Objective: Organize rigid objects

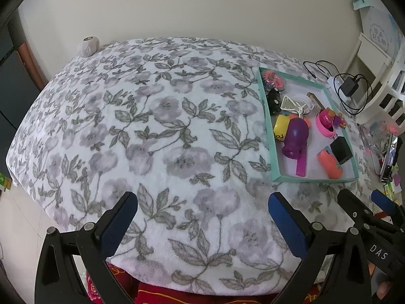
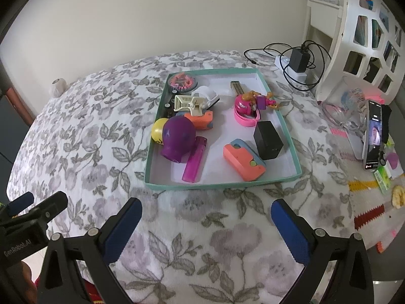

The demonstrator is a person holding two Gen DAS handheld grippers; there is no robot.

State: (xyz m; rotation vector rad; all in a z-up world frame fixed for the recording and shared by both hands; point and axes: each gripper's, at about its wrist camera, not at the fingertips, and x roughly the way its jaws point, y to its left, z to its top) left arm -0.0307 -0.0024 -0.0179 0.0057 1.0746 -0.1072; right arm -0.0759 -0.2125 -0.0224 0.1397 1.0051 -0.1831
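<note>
Right wrist view: right gripper (image 2: pixel 206 221) low over the flowered blanket (image 2: pixel 83 136), jaws wide apart, nothing between them, short of the near wall of the teal tray (image 2: pixel 222 185). Left wrist view: left gripper (image 1: pixel 202 214) likewise spread and empty, over bare blanket, with the tray off to its right. Rigid things all gathered inside the tray: purple toy (image 2: pixel 178 138) against a yellow ball (image 2: pixel 158 130), magenta lighter (image 2: pixel 195 159) slanting toward the near wall, orange-and-blue case (image 2: pixel 244 160) touching a black cube (image 2: pixel 268 140), pink toy (image 2: pixel 244 111) further back, cream clip (image 2: pixel 188 103) across a white piece, round patterned disc (image 2: pixel 182 81) in the far corner. Could fit a finished gathering, or a tray full and waiting to be unloaded; impossible to settle from this. For any pick inside, better from above, jaws across a narrow side, since pieces touch and overlap, especially at the left pile. Soft, uneven blanket under everything, so likely some wobble. Off to the right, clear of the tray: charger and tangled cable (image 2: pixel 298 60), white rack (image 2: pixel 354 50), upright phone (image 2: pixel 373 136), scattered small clutter.
</note>
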